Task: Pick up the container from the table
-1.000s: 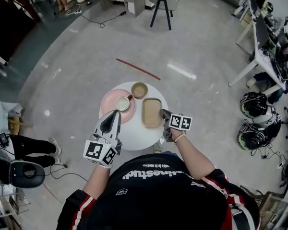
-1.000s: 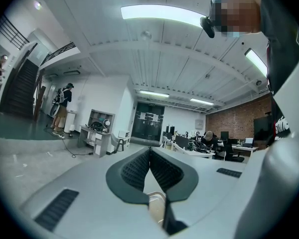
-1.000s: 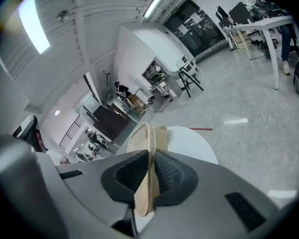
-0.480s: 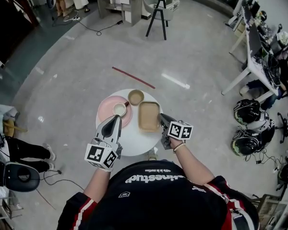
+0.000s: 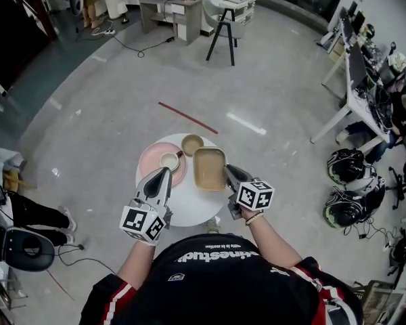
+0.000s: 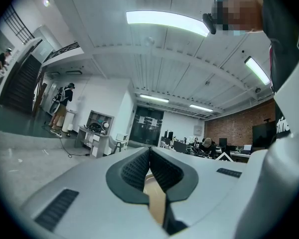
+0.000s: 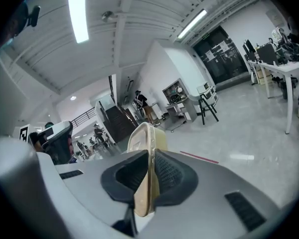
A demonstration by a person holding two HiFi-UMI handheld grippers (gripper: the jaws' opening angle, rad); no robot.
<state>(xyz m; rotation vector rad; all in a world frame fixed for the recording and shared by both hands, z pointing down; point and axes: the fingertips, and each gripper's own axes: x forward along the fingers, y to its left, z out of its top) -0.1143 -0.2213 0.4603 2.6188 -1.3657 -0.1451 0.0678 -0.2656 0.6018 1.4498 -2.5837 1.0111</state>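
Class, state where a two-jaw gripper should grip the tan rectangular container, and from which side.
Pinch the container by its thin side wall, coming from its right long side, one jaw inside, one outside. Its open, shallow body looks too wide to span, and the right gripper holds it exactly so.

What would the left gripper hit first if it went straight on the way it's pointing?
Likely the cup on the pink plate; in the head view the left gripper aims straight at it. Height is unclear, so it might pass above the cup.
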